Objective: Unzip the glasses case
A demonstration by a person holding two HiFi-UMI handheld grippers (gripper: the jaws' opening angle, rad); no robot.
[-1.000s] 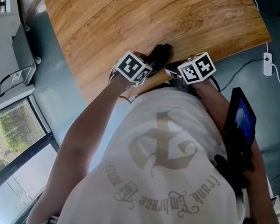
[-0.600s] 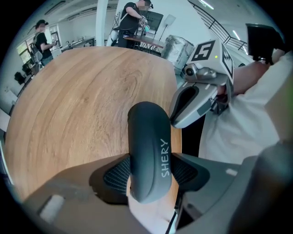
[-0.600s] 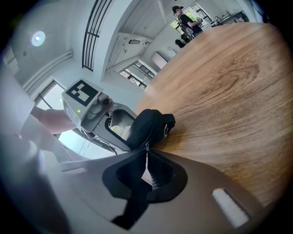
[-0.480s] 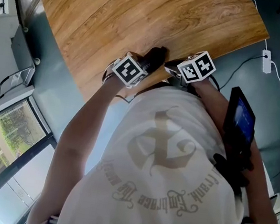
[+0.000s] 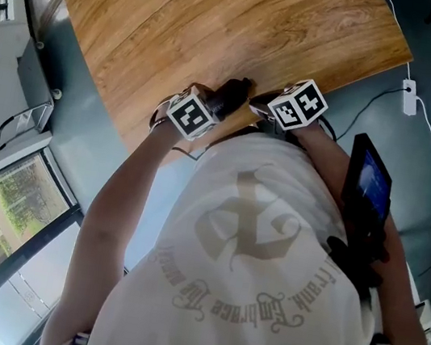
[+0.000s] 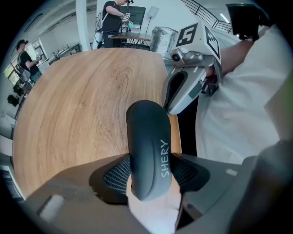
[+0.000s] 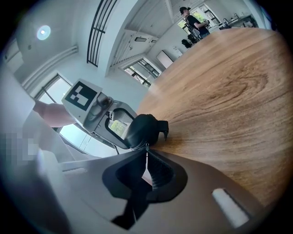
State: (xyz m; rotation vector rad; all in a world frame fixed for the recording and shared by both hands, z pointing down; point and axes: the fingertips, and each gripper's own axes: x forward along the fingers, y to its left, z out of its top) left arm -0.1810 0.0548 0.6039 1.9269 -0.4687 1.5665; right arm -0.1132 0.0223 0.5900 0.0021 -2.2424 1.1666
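Observation:
A dark grey glasses case [image 6: 149,151] marked SHERY sits lengthwise between the ribbed pads of my left gripper [image 6: 149,176], which is shut on its sides. It hangs over the near edge of the wooden table [image 6: 78,105]. In the head view the case [image 5: 233,93] shows between the two marker cubes, with the left gripper [image 5: 221,101] on its left and the right gripper [image 5: 253,105] on its right. In the right gripper view the right gripper [image 7: 147,164] is shut on a thin zipper pull [image 7: 146,153] that runs from the case's end [image 7: 143,129].
The table's rounded near edge [image 5: 162,146] runs just under both hands. A black device [image 5: 367,193] hangs at the person's right side. A white cable with a plug [image 5: 410,98] lies on the grey floor. Other people [image 6: 116,18] stand far behind the table.
The left gripper has slid a little to the left along the table edge and rolled, taking the case with it. The right gripper has stayed where it was.

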